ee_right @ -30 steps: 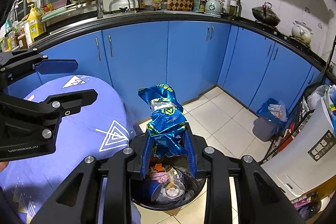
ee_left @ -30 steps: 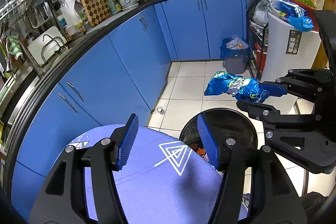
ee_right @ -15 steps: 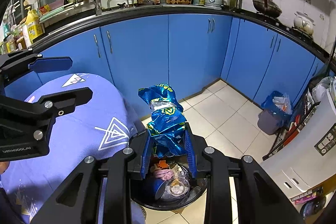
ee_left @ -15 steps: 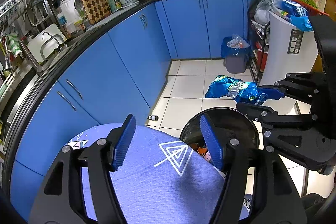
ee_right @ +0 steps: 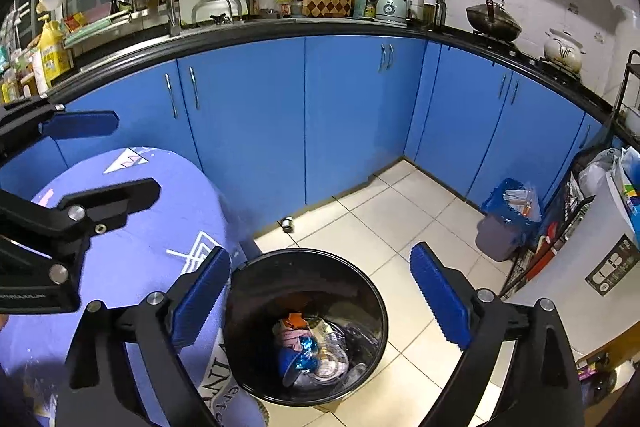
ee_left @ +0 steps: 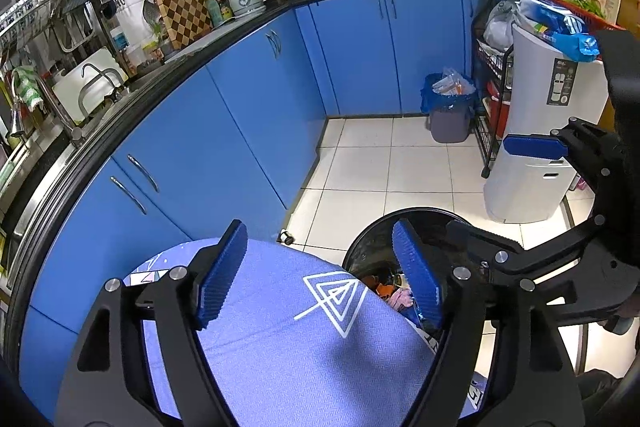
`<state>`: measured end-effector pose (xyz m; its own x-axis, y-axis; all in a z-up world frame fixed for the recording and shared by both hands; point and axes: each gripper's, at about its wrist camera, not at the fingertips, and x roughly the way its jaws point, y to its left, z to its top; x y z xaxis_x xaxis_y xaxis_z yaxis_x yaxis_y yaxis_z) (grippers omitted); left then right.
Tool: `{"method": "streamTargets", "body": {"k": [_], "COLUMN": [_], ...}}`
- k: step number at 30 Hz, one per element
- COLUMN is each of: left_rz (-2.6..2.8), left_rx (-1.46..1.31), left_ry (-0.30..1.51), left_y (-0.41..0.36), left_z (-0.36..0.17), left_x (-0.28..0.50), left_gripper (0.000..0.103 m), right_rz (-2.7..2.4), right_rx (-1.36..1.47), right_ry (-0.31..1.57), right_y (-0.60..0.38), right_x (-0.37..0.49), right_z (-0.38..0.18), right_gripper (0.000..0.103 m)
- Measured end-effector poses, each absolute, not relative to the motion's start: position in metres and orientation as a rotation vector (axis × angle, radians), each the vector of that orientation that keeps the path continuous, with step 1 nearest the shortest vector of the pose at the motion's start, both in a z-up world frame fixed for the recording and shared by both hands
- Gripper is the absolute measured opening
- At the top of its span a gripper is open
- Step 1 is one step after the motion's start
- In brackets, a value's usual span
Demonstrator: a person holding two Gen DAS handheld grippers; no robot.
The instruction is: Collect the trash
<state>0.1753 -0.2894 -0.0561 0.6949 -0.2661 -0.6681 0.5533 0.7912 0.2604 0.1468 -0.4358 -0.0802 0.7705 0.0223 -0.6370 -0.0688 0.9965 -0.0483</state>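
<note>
A round black trash bin [ee_right: 240, 311] stands on the tiled floor beside the table, holding mixed trash. The blue snack bag [ee_right: 298, 357] lies inside it among the other trash. My right gripper [ee_right: 320, 303] is open and empty, directly above the bin's mouth. It also shows in the left wrist view [ee_left: 516, 187], jaws spread wide over the bin [ee_left: 360, 247]. My left gripper [ee_left: 320, 275] is open and empty above the edge of the table, next to the bin.
The round table wears a blue cloth with a white triangle print [ee_left: 280, 347]. Blue cabinets [ee_right: 340, 115] curve along the back. A small grey bin with a blue liner [ee_right: 504, 223] and a white appliance [ee_left: 540, 131] stand at the right. A small object [ee_right: 287, 224] lies by the cabinet base.
My right gripper has opened and let go of the blue snack bag, which has dropped into the black bin. The left gripper has barely moved.
</note>
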Motion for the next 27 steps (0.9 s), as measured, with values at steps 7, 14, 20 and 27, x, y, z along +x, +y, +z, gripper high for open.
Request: {"method": "streamTargets", "body": {"k": [7,14,20,27], "left_rz": [-0.478,-0.478,-0.478,-0.48], "left_rx": [0.471,0.471,0.473,0.474], "left_ry": [0.654,0.654,0.649,0.645], "left_y": [-0.2879,-0.2879,-0.2882,-0.2878], "left_z": [-0.0548,-0.0542,-0.0518,-0.0486], "left_x": [0.1756,0.1752,0.1747,0.1739], "left_gripper": [0.076,0.077,0.077,0.077], "right_rz": [0.053,0.048,0.05,0.051], "right_rx": [-0.072,-0.069,-0.065,-0.075], "right_ry": [0.691,0.689,0.684,0.678], "right_y": [-0.4367,-0.4391,-0.4424,-0.4394], "right_x": [0.1444,0.1428,0.141,0.1394], "right_z": [-0.0804,-0.0788,-0.0766,-0.0731], "right_gripper": [0.09,0.09,0.09,0.09]}}
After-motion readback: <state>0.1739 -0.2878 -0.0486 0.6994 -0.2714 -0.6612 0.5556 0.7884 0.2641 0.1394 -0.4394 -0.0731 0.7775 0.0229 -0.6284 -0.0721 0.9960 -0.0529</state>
